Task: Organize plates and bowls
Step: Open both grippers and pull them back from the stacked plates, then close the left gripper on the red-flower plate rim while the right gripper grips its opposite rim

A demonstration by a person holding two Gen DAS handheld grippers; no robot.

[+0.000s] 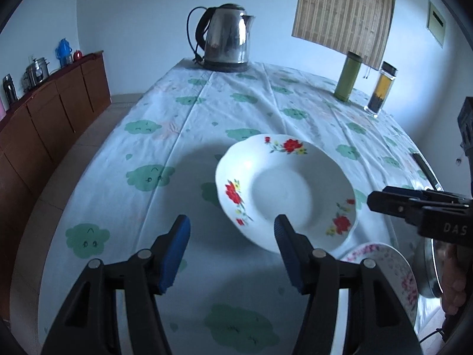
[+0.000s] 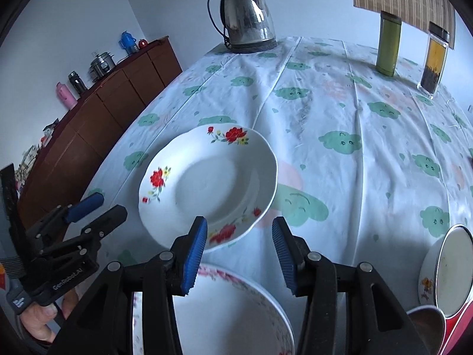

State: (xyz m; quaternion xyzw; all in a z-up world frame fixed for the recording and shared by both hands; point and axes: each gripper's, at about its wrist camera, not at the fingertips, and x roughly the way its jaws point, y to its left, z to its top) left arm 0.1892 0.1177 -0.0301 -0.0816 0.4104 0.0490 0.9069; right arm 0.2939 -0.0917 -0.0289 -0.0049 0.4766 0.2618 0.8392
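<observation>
A brown wooden sideboard (image 2: 97,112) is standing along the wall at far left, carrying a blue jug (image 2: 127,40) and a steel pot (image 2: 102,62). The left hand-held gripper (image 1: 232,227) is hovering over the worktop's white cloth with green cloud prints (image 1: 165,124), its blue-padded jaws standing apart with nothing between them. Just right of it, the white deep plate with red flower sprays (image 1: 285,190) is lying flat on the cloth, one blue fingertip (image 1: 282,226) overlapping its near rim. Behind, a steel electric kettle (image 1: 226,37) is sitting at the far edge. The right hand-held gripper (image 2: 239,229) is hanging with jaws apart, gripping nothing, above a white bowl with pink floral rim (image 2: 236,310). Farther right, a green cylindrical flask (image 2: 388,44) and a clear jar of dark leaves (image 2: 433,60) are standing upright, and a white enamel bowl (image 2: 443,269) is leaning at the edge.
</observation>
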